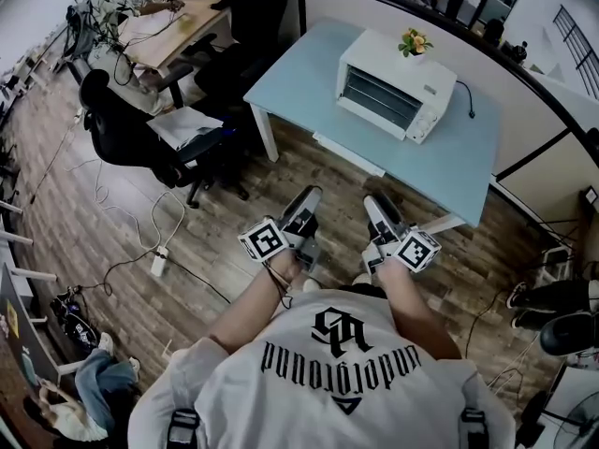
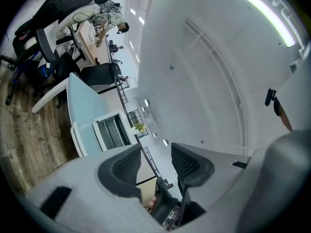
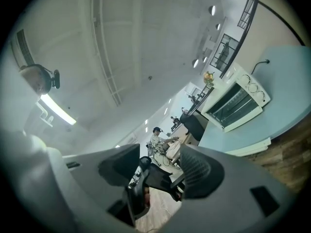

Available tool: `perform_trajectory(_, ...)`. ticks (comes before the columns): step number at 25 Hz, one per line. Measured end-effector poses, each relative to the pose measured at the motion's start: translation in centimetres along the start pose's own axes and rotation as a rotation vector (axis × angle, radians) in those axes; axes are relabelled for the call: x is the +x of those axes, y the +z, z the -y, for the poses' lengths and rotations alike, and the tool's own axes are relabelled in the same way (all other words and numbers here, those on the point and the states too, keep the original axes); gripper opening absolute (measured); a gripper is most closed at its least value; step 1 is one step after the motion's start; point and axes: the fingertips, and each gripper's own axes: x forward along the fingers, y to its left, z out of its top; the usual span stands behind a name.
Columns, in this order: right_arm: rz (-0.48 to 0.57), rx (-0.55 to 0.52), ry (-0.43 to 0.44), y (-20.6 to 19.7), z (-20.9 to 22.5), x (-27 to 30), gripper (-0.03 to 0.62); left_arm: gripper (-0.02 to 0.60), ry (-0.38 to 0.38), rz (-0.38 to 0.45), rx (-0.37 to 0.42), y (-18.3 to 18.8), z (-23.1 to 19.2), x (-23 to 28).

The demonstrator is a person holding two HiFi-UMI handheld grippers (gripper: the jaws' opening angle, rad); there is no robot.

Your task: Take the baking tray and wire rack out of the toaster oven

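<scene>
A white toaster oven (image 1: pixel 395 84) stands on a light blue table (image 1: pixel 299 78) ahead of me with its glass door closed. Whatever is inside is too small to make out. Both grippers are held close to my body over the wood floor, well short of the table. The left gripper (image 1: pixel 304 202) is open with nothing between its jaws, and so is the right gripper (image 1: pixel 377 209). Rolled sideways, the left gripper view shows the toaster oven (image 2: pixel 112 131) far beyond the left gripper (image 2: pixel 155 161). The right gripper view shows the toaster oven (image 3: pixel 234 105) beyond the right gripper (image 3: pixel 160 166).
A small pot of flowers (image 1: pixel 413 41) sits on top of the oven, and its cord (image 1: pixel 465 101) trails to the right. Black office chairs (image 1: pixel 140 138) stand to the left of the table. Cables and a power strip (image 1: pixel 158 265) lie on the floor. A person sits at a wooden desk (image 1: pixel 178 21).
</scene>
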Motion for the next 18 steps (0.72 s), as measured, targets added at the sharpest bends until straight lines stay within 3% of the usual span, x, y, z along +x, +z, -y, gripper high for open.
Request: perform_trajectory(18,-0.028,0.055,0.030,2.6,4.3,5.0,0.249,0.221,0.036,0.036,-0.008,2.2,-3.3,4.7)
